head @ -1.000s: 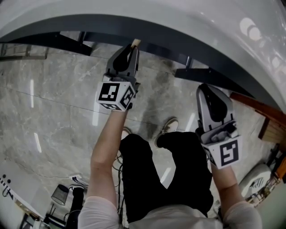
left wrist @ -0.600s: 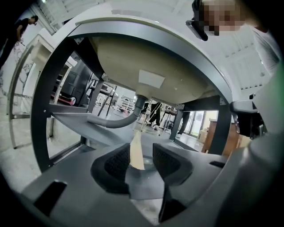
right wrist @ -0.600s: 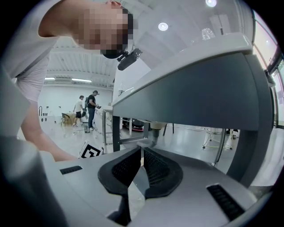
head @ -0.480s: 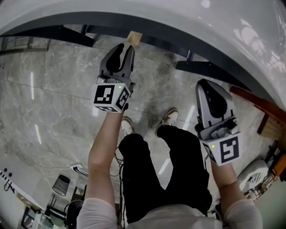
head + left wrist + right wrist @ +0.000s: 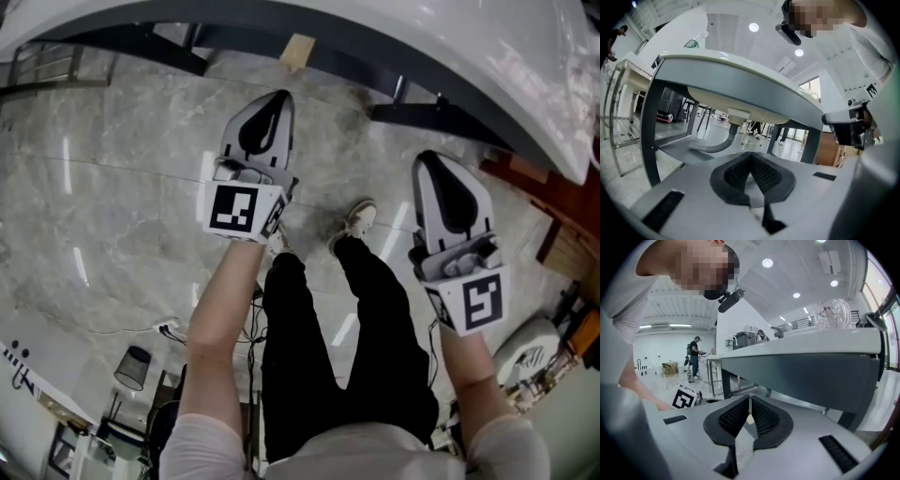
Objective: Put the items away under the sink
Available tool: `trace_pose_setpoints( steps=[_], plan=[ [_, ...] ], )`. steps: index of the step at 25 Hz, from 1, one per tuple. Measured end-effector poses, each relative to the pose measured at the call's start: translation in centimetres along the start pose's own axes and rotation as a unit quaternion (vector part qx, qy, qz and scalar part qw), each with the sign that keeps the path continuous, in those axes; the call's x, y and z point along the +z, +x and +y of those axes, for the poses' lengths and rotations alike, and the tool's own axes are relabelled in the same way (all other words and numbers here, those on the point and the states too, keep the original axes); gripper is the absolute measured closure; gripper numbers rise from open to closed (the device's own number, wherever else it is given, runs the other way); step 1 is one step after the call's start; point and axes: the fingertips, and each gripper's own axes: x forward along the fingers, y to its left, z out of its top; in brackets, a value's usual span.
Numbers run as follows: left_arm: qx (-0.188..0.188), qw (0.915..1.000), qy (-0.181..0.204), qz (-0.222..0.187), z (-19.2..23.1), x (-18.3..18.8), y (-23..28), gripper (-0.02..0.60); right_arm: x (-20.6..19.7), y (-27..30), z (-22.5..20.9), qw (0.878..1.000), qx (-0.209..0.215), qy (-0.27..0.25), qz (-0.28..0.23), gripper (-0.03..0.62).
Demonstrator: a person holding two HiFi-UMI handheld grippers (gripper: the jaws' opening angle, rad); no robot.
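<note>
Left claw (image 5: pixel 267 117) is held with its jaws pressed together and empty; the right claw (image 5: pixel 441 173) is closed and empty in the same way. Both are held on the near side of the bench (image 5: pixel 422 37), over the grey marble floor (image 5: pixel 112 206) and below the bench top. The sink basin (image 5: pixel 736 107) is seen bulging under the bench top, with a grey drain pipe (image 5: pixel 723 143) and a low shelf (image 5: pixel 677 149) beneath it. A bottle (image 5: pixel 696 40) and a clear plastic item (image 5: pixel 832 312) are seen on the bench top.
</note>
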Motion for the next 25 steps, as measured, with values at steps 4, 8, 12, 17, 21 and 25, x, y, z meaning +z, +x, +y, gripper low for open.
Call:
trace_pose_setpoints(
  steps=[4, 8, 12, 17, 21, 25],
  plan=[
    [-0.006, 1.0, -0.004, 0.002, -1.5, 2.9, -1.5, 0.58, 2.7, -1.1, 1.4, 1.0, -0.006, 0.008, 0.002, 0.549],
    [-0.005, 0.9999, -0.007, 0.005, -3.1, 6.5, -3.1, 0.58, 5.9, -2.4, 2.4, 1.0, -0.01, 0.014, 0.001, 0.549],
    [-0.004, 0.9999, -0.007, 0.006, -4.3, 10.2, -5.0, 0.58, 9.3, -3.3, 3.7, 1.0, -0.011, 0.018, -0.004, 0.549],
    [-0.004, 0.9998, -0.014, 0.011, -5.4, 13.9, -6.9, 0.58, 12.8, -3.8, 5.5, 1.0, -0.007, 0.02, -0.009, 0.549],
    [-0.002, 1.0, -0.008, 0.005, -6.5, 17.0, -7.8, 0.58, 16.4, -4.2, 6.8, 0.999, 0.007, 0.016, -0.026, 0.549],
    [0.002, 0.9999, -0.005, -0.011, -8.1, 20.4, -8.7, 0.58, 19.0, -5.6, 6.9, 0.999, 0.016, 0.014, -0.033, 0.549]
  ],
)
